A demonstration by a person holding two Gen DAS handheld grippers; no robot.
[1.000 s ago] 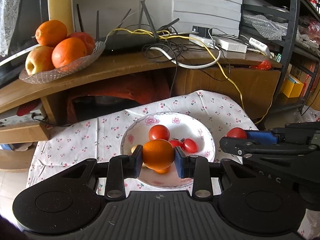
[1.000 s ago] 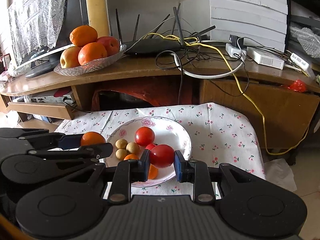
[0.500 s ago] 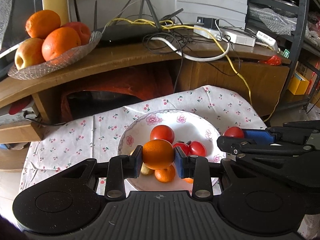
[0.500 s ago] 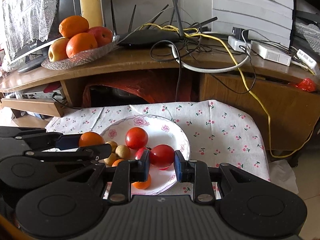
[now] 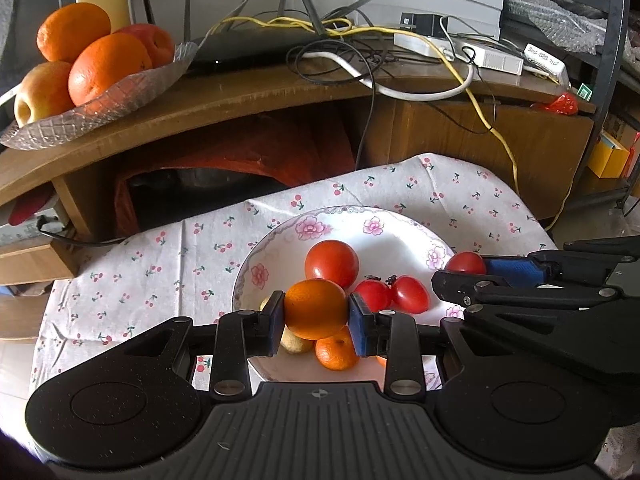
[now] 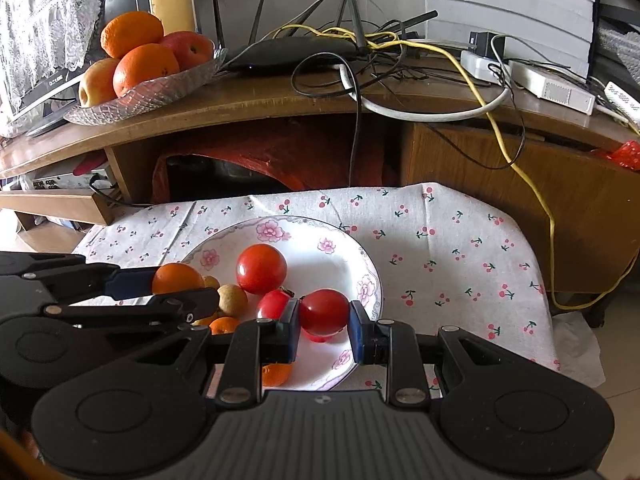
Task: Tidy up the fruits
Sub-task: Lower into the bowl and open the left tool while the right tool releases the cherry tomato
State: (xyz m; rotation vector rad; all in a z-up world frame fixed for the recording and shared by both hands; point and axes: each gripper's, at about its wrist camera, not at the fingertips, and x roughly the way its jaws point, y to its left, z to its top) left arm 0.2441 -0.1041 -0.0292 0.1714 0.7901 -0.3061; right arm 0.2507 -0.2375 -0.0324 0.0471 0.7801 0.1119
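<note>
Fruit held in both tools above the plate (image 5: 256,256): left tool (image 5: 316,316) clamps an orange (image 5: 315,309), right tool (image 6: 325,316) clamps a tomato (image 6: 324,312), each gripped across its middle, probably lifted for sorting. Glass dish (image 6: 160,88) of fruit sits on the desk (image 6: 280,100) beyond the plate. No writing legible.

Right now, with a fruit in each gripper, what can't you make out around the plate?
- Left wrist view: plate's near rim, hidden by left gripper and its orange.
- Right wrist view: small fruits at the plate's left, partly behind the left gripper; right gripper with tomato covers the near rim.
</note>
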